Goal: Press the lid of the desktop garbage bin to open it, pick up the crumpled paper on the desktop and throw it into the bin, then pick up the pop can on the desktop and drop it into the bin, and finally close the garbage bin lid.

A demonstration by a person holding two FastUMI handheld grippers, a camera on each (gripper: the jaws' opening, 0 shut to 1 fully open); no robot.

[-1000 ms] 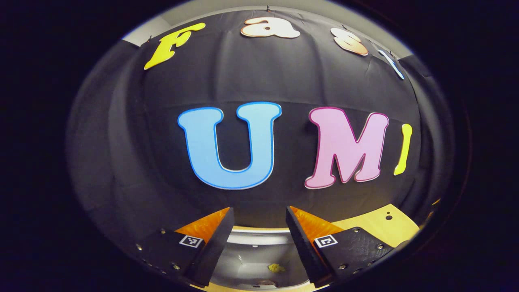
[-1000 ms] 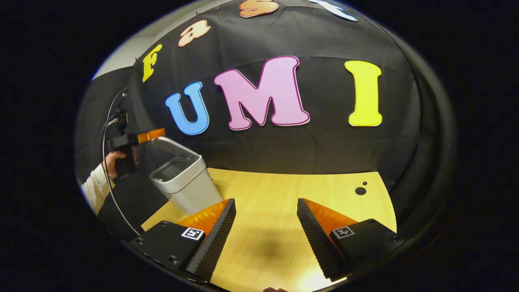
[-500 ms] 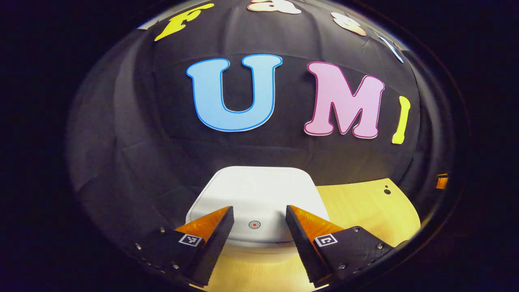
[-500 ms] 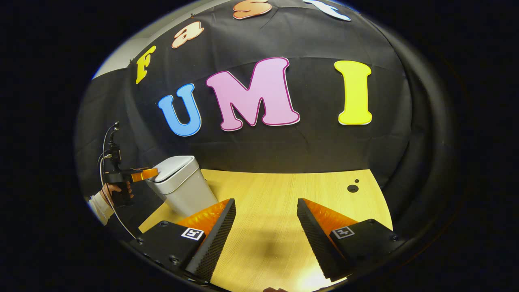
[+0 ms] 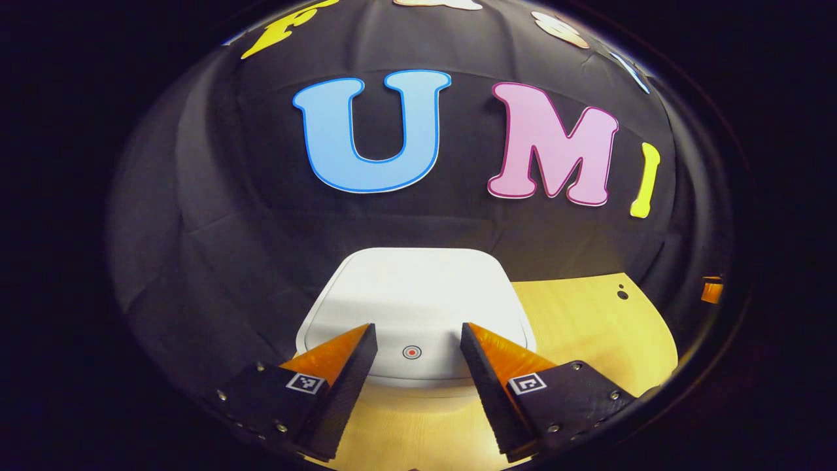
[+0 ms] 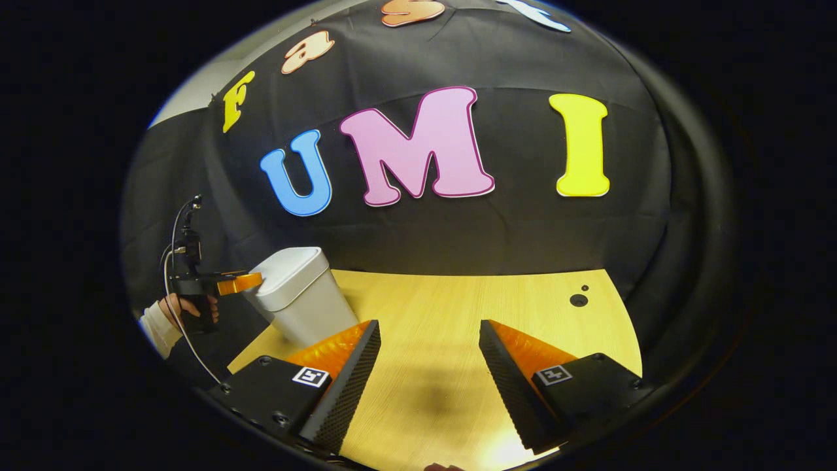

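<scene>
Bin at table's left end, lid shut; left gripper jaws wide apart, empty, tips over lid's near edge either side of its red dot, contact possibly, hard to tell; right gripper wide apart, empty, above bare table.

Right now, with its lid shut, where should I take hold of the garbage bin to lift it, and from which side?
Probably the garbage bin's body just under the lid, from the front, where the open left tool stands. The body narrows toward its base, so a lower grip could slip; the lid's overhanging rim gives a stop.
</scene>
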